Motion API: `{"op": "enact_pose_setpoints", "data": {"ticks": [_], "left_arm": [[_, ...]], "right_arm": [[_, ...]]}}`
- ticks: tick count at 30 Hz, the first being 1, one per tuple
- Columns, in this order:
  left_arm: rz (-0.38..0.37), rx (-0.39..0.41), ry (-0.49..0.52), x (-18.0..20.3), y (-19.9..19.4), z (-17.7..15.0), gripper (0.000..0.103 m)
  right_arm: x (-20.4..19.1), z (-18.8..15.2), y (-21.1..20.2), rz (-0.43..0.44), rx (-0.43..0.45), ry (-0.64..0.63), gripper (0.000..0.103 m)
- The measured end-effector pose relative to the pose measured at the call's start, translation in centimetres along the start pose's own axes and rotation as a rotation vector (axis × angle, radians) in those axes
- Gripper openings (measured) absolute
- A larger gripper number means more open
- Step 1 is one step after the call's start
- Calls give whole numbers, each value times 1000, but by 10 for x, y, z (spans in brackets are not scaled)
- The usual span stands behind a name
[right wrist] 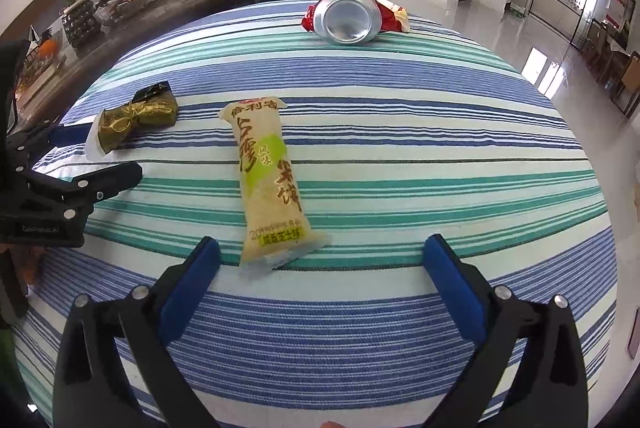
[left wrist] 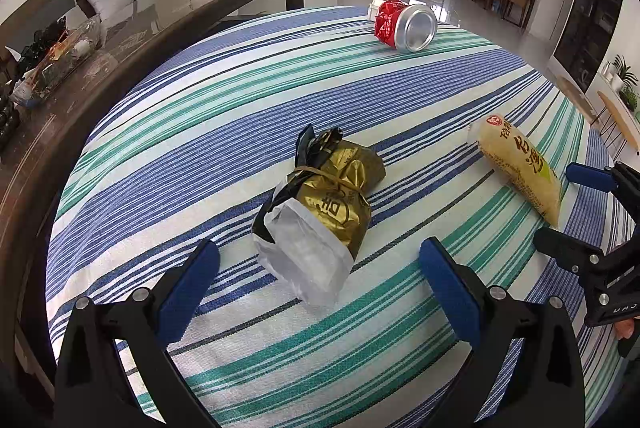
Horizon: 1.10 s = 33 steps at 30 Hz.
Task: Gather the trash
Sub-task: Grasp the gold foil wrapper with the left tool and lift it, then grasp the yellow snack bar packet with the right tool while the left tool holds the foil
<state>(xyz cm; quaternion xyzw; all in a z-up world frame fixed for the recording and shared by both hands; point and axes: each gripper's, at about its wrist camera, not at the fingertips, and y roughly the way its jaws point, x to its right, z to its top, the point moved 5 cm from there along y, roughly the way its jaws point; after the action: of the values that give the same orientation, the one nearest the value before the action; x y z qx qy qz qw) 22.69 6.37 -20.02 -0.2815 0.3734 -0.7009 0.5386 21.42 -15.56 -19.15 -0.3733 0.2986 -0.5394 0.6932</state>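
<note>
Left tool [left wrist: 320, 268] jaws wide apart, nothing between pads; crumpled gold-and-black foil packet with white paper end [left wrist: 320, 204] lies on striped blue-green-white cloth of table [left wrist: 200, 116] just ahead, at 12 o'clock of tool, not touched. Right tool [right wrist: 322, 268] also spread wide, empty; long pale-yellow snack wrapper with green label [right wrist: 268, 184] lies ahead, near end between its tips, no contact seen. Crushed red drink can with silver base [left wrist: 406, 24] at far table edge, 12 to 1 o'clock; small wrapper behind it mostly hidden. Each tool's body cut off by frame.
</note>
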Motion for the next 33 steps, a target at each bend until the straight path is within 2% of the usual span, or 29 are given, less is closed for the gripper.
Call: {"op": "enact_pose_setpoints", "data": {"ticks": [9, 12, 17, 19, 23, 24, 26, 27, 28, 29, 30, 33], "left_arm": [[-2, -2, -10, 0, 1, -1, 99], [1, -7, -8, 0, 2, 1, 99], [-95, -1, 11, -12, -10, 6, 99], [-125, 0, 6, -17, -13, 13, 99], [-150, -51, 52, -12, -3, 26, 97], [-132, -63, 71, -10, 1, 28, 95], [-121, -80, 90, -6, 7, 30, 80], [-123, -83, 93, -4, 8, 31, 76], [-121, -83, 96, -3, 8, 32, 66], [-117, -81, 101, -1, 8, 33, 52], [-112, -78, 108, 1, 7, 33, 48], [-112, -53, 123, 7, -1, 32, 43]], "right_arm": [[-2, -3, -1, 1, 0, -3, 98], [-1, -1, 1, 26, -6, -39, 98], [6, 22, -12, 155, -49, -33, 98], [1, 34, -12, 175, -92, -55, 97], [-14, 46, 3, 206, -206, -98, 72], [-16, 47, 7, 206, -216, -94, 70], [-17, 49, 12, 212, -218, -75, 61], [-18, 49, 15, 223, -219, -64, 56], [-19, 49, 16, 233, -221, -56, 44], [-20, 48, 16, 240, -221, -53, 28], [-21, 46, 14, 237, -216, -55, 22], [-15, 44, 0, 215, -174, -51, 18]]}}
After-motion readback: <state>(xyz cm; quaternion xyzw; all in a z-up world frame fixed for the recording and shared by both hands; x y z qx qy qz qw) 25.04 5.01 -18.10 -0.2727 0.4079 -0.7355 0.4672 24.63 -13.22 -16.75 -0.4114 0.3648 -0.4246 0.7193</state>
